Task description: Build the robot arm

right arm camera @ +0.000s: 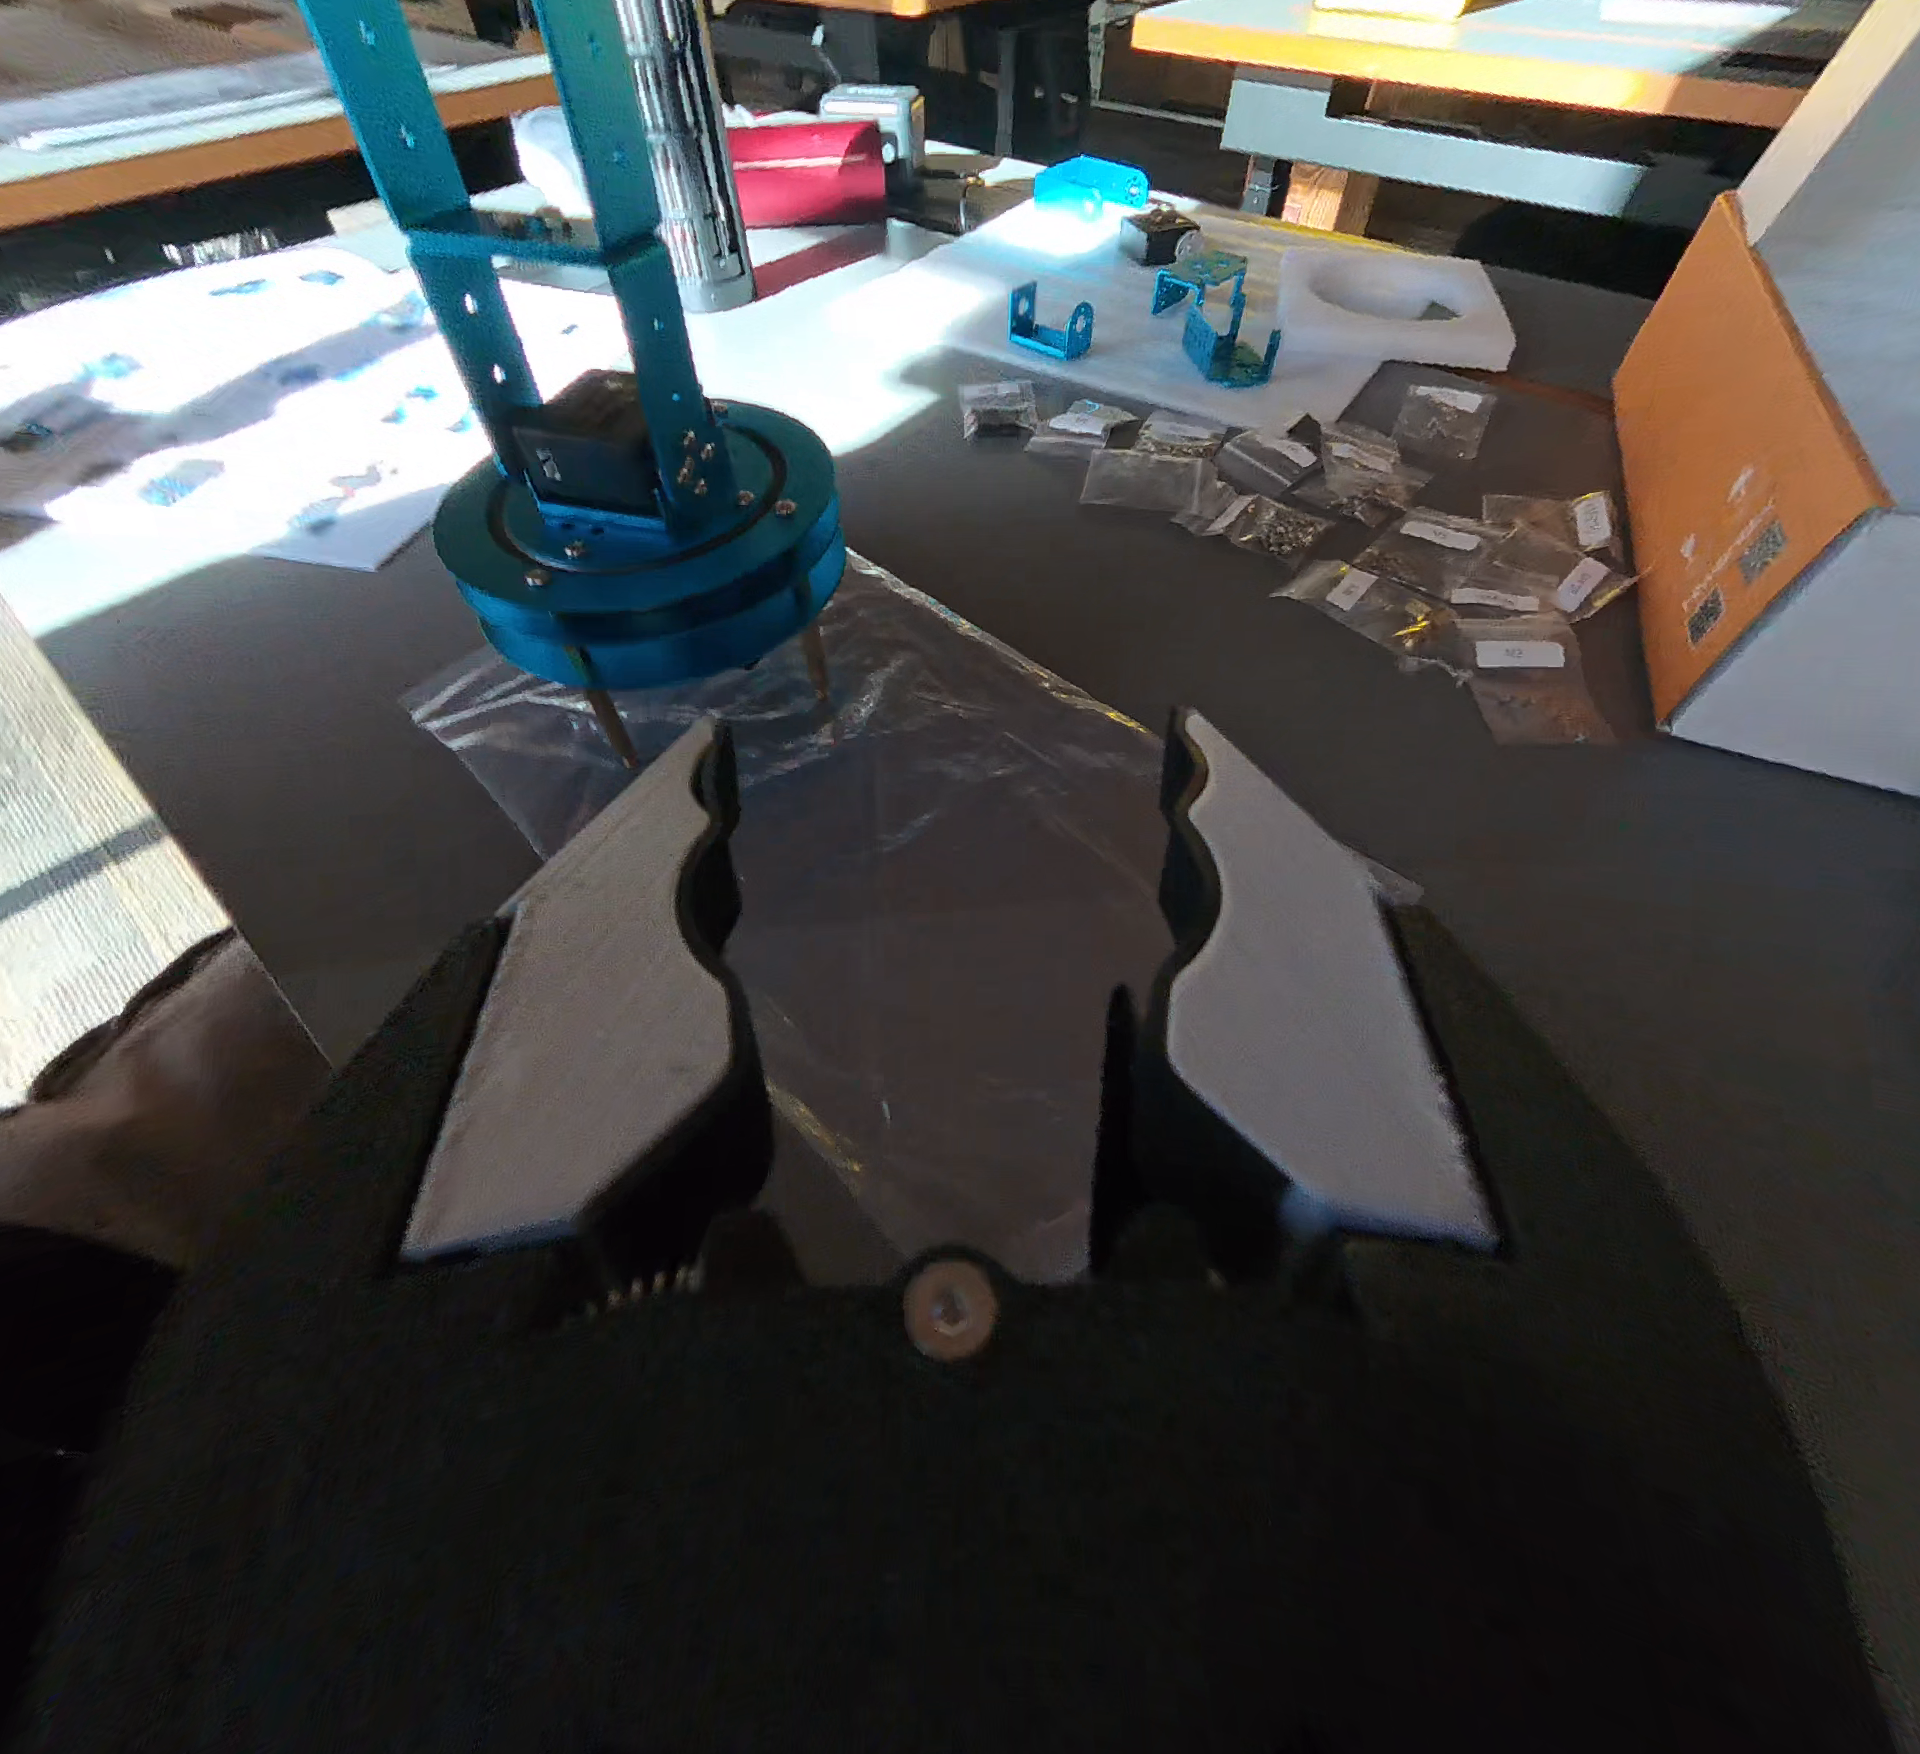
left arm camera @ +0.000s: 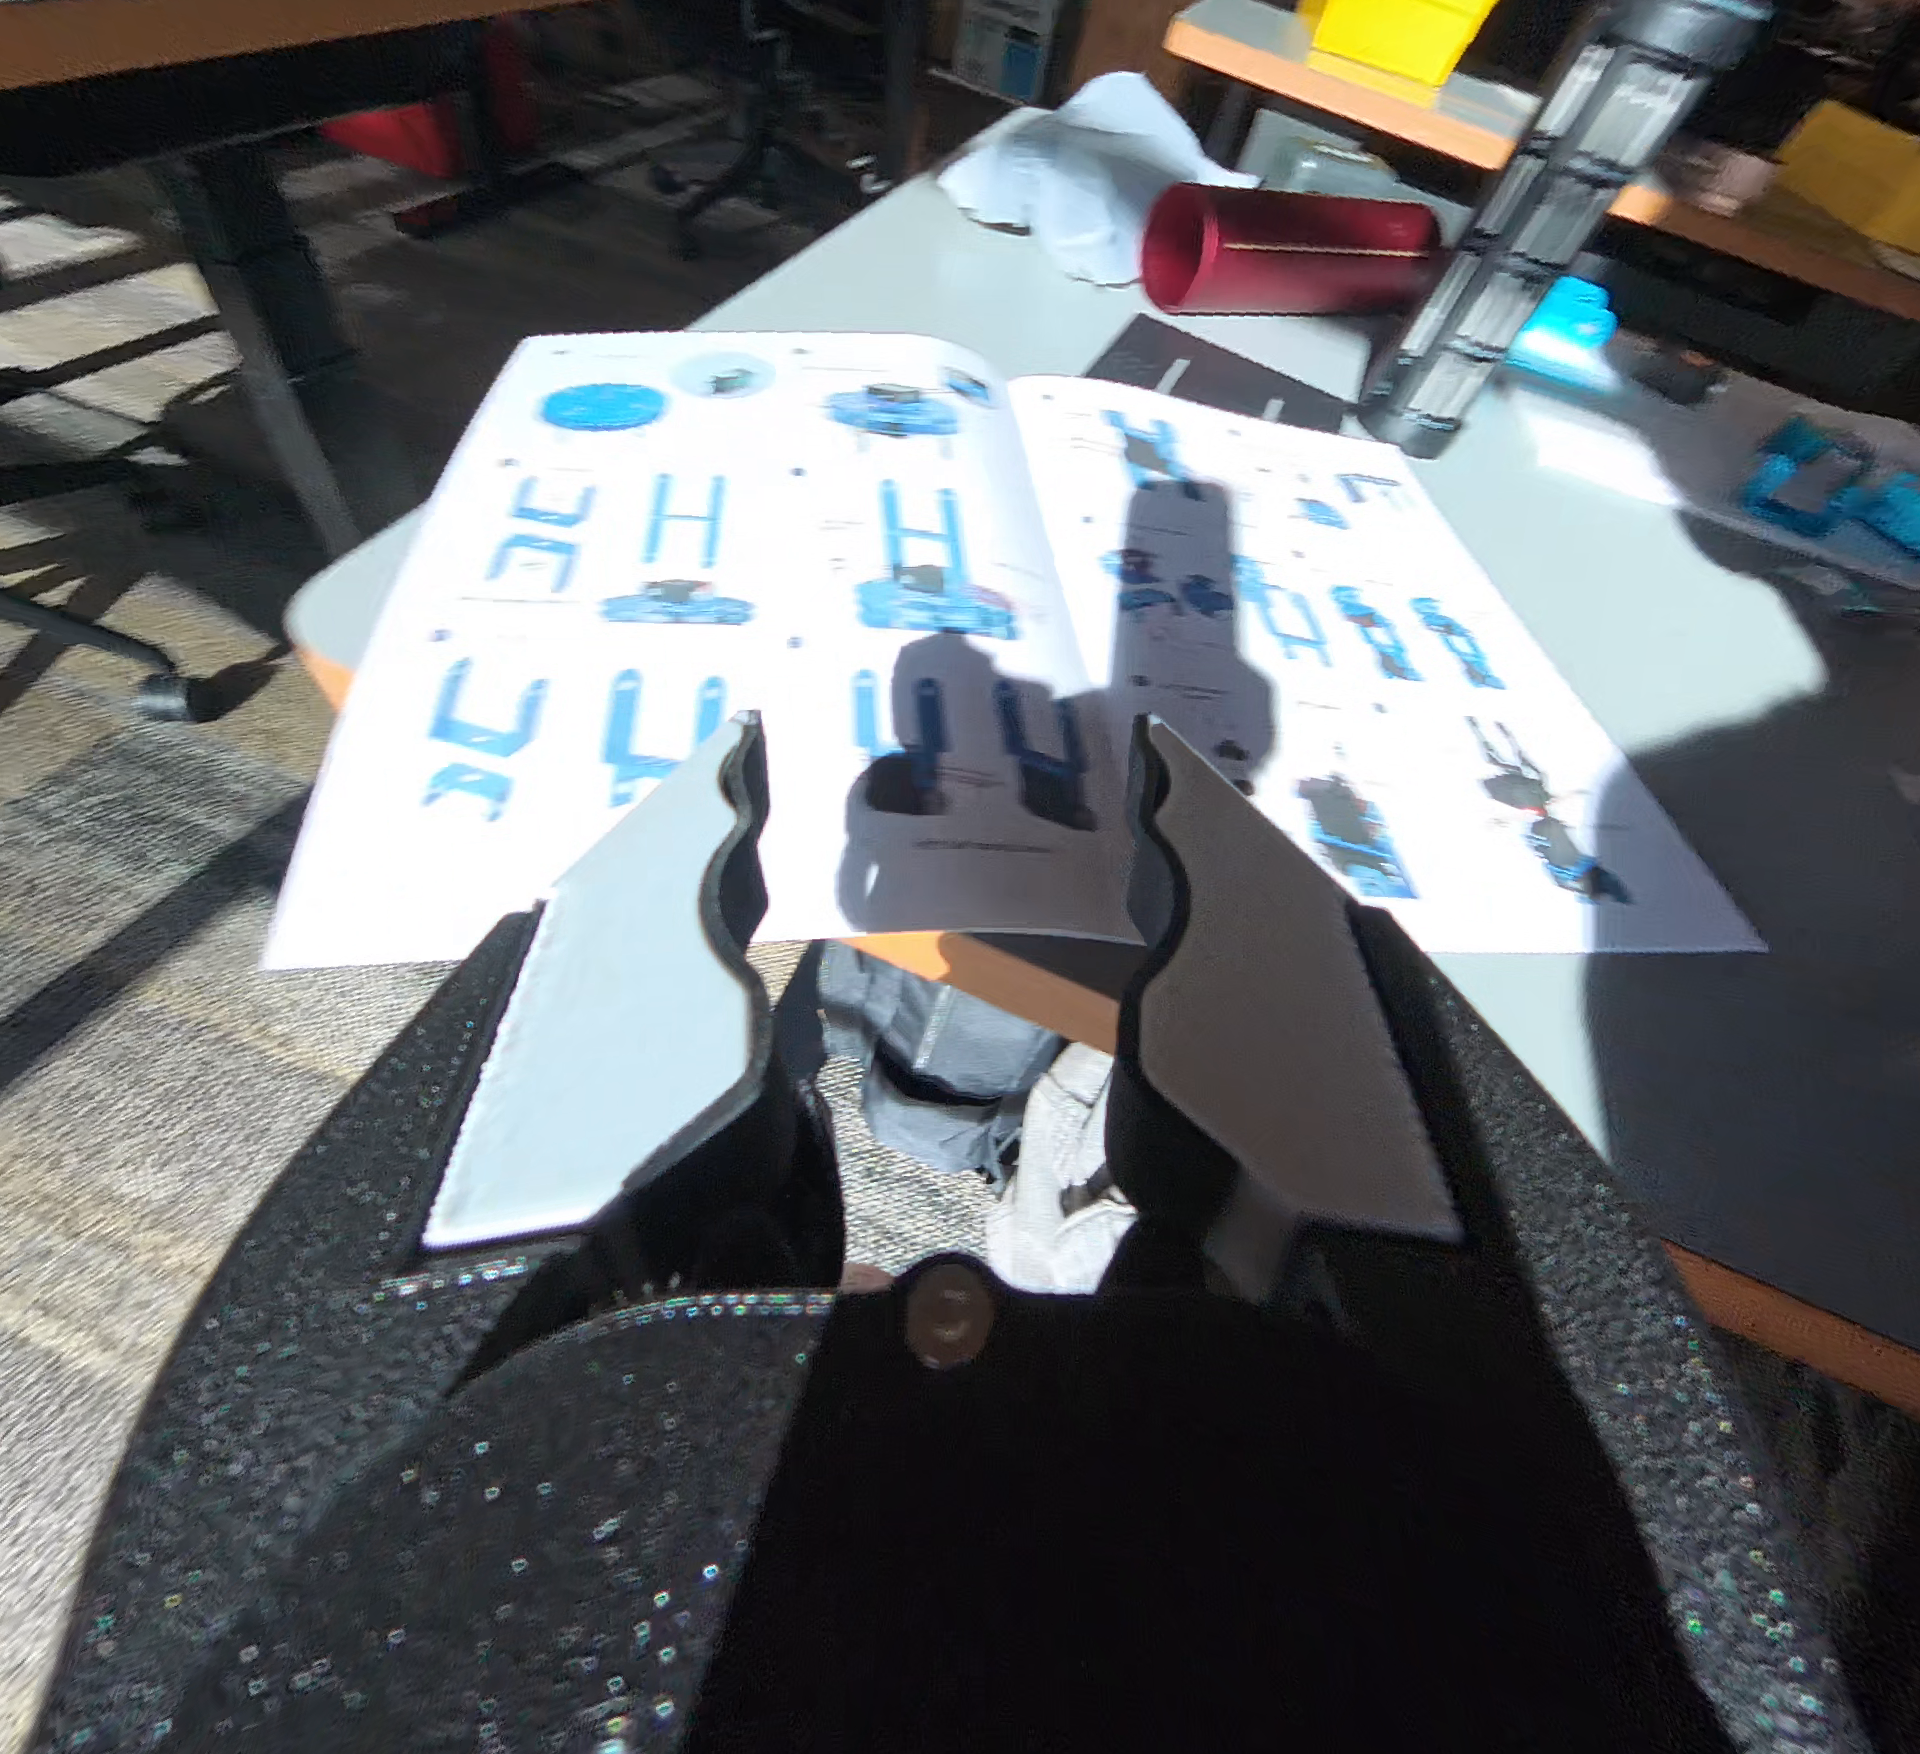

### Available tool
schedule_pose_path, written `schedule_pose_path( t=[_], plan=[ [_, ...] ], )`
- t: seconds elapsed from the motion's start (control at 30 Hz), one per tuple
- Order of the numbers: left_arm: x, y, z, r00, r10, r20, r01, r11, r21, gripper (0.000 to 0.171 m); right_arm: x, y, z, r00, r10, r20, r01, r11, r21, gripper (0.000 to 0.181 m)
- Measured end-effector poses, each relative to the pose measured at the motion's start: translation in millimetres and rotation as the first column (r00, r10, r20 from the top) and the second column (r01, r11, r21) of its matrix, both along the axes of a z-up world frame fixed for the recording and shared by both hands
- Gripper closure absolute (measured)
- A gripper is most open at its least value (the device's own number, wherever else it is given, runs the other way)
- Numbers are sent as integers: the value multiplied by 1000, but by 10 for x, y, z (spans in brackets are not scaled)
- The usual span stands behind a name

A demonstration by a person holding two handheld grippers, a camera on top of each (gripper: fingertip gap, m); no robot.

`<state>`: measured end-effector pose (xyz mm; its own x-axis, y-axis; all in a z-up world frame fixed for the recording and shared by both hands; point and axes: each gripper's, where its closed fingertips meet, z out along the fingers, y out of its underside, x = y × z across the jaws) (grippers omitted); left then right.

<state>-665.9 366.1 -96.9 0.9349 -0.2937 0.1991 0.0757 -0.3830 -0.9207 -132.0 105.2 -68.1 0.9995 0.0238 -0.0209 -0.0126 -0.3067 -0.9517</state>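
The open instruction booklet [left arm camera: 935,624] lies mid-frame on the grey table [left arm camera: 1714,1029], just ahead of the left gripper [left arm camera: 948,728], whose jaws are spread and empty. The right gripper [right arm camera: 945,738], jaws likewise apart and empty, hovers over a clear plastic bag [right arm camera: 935,873], with the blue metal assembly [right arm camera: 634,541] at upper left.

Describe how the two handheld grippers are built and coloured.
The left gripper and right gripper match: a black, grainy body that glints in sunlight, two pale grey wedge-shaped fingers lined with wavy black pads, and a round silver screw at the centre. No cables, markings or sleeves show.
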Motion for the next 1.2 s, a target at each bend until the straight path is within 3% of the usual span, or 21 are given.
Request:
schedule_pose_path(
  t=[0.13,0.23,0.33,0.4,0.5,0.6,0.67,0.73,0.8,1.0,1.07,1.2],
  plan=[
    [-560,54,-122,997,76,-16,-77,996,-35,103,63,57,-10,998,-59,-20,57,996,-70,102],
    [-784,73,-245,996,87,16,-86,995,-52,98,-130,146,226,1000,-14,-15,13,999,-50,116],
    [-1001,175,-492,993,69,96,-56,990,-133,93,-934,363,495,974,226,-31,-227,974,-25,114],
    [-1040,256,-684,968,36,247,18,977,-212,95,-1741,624,465,897,434,-88,-439,896,-58,115],
    [-975,337,-815,897,-17,441,137,961,-242,107,-2833,1220,145,802,582,-133,-597,789,-147,111],
    [-927,367,-856,873,-45,486,176,958,-227,133,-3323,1931,-389,801,594,-74,-581,742,-334,126],
    [-905,363,-822,880,-59,472,175,963,-206,157,-3351,2352,-622,825,564,23,-506,757,-414,148],
    [-885,337,-724,897,-81,435,174,969,-178,167,-3257,2560,-808,840,529,123,-415,772,-482,176],
    [-866,311,-615,927,-112,357,174,974,-146,169,-3231,2490,-1000,832,543,114,-402,732,-550,180],
    [-468,404,-475,954,-265,143,282,952,-117,168,-2956,2097,-989,897,436,71,-341,785,-518,180],
    [-401,521,-524,965,-254,66,261,955,-141,167,-2905,2045,-987,919,389,58,-313,813,-491,180],
    [-657,576,-486,982,-100,-163,79,989,-127,143,-2823,2046,-827,941,326,89,-265,877,-401,174]
  ],
)
